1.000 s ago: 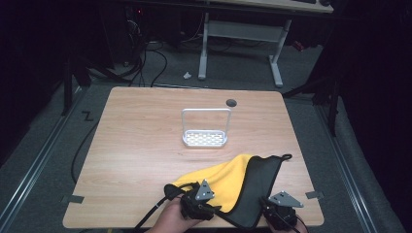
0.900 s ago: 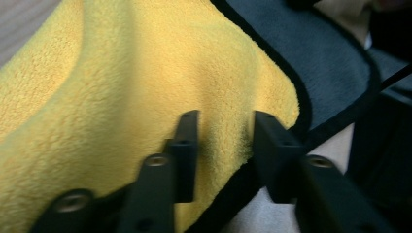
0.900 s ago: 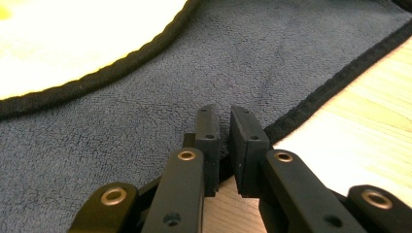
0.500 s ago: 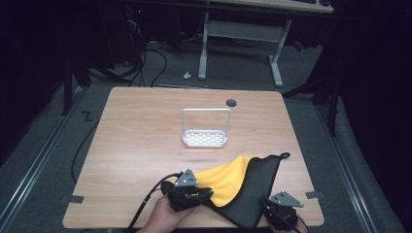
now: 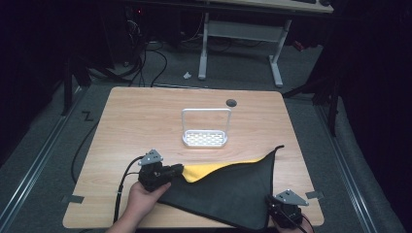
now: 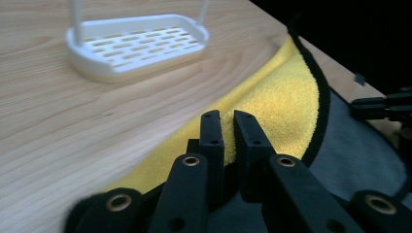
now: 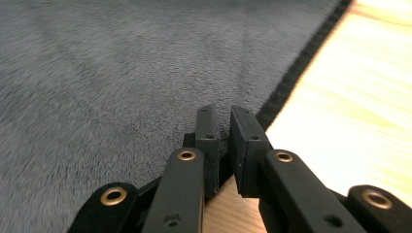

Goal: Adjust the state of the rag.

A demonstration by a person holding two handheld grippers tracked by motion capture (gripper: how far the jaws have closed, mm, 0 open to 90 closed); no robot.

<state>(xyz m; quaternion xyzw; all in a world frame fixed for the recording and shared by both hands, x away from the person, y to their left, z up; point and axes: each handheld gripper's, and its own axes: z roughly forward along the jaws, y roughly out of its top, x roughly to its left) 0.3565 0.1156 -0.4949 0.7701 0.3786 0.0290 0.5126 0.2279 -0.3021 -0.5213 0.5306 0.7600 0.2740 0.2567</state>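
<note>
Since a second ago our left gripper [image 5: 176, 170] has carried its cloth edge leftward, spreading the grey side across the bench [image 5: 141, 121]
We judge the step in hand to be unfolding the two-sided cloth [image 5: 228, 189]: it lies at the near right of the bench, grey face up, a yellow strip showing along its far fold, just short of the white perforated rack [image 5: 205, 138]. Our left gripper's jaws have just been closing and now stand nearly together, pinching the cloth's left edge; our right gripper [image 7: 221, 121], jaws equally narrow, pins the near right hem. Next we should draw the left edge on outward, keeping the right corner anchored, so the fold flattens without dragging the cloth toward the rack
</note>
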